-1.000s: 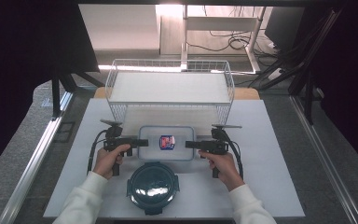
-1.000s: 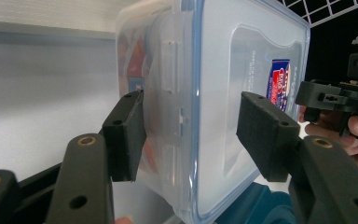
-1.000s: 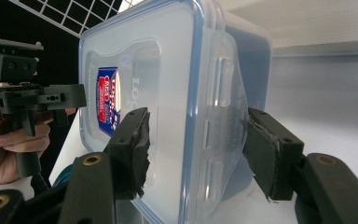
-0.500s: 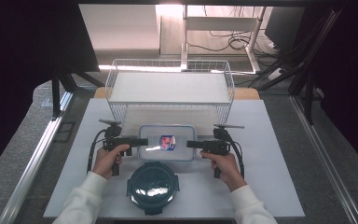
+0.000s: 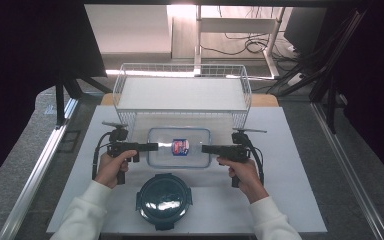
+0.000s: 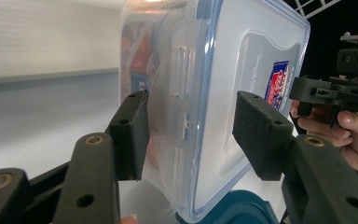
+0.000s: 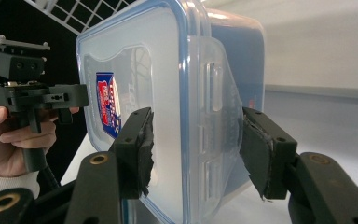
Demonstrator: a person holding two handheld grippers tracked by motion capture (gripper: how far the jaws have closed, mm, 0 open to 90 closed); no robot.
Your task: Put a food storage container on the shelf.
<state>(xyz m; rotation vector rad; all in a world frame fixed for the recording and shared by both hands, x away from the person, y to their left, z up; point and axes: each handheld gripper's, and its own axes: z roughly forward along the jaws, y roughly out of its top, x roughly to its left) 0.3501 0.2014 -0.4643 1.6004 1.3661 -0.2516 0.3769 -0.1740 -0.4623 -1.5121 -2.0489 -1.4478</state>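
A clear rectangular container (image 5: 180,146) with a blue-rimmed lid and a red and blue label lies flat on the white table (image 5: 290,165). My left gripper (image 5: 155,146) points at its left end and my right gripper (image 5: 205,148) at its right end. In the left gripper view the open left gripper (image 6: 193,126) straddles the container (image 6: 242,70) at its side latch, with a gap beside each pad. In the right gripper view the open right gripper (image 7: 198,144) straddles the container (image 7: 140,65) at the opposite latch in the same way.
A round dark teal lidded container (image 5: 164,201) sits near the table's front edge between the person's forearms. A white wire basket (image 5: 182,92) stands just behind the clear container. Bare table lies to the left and right of the hands.
Both grippers have edged slightly inward toward the ends of the clear container. The container has not moved.
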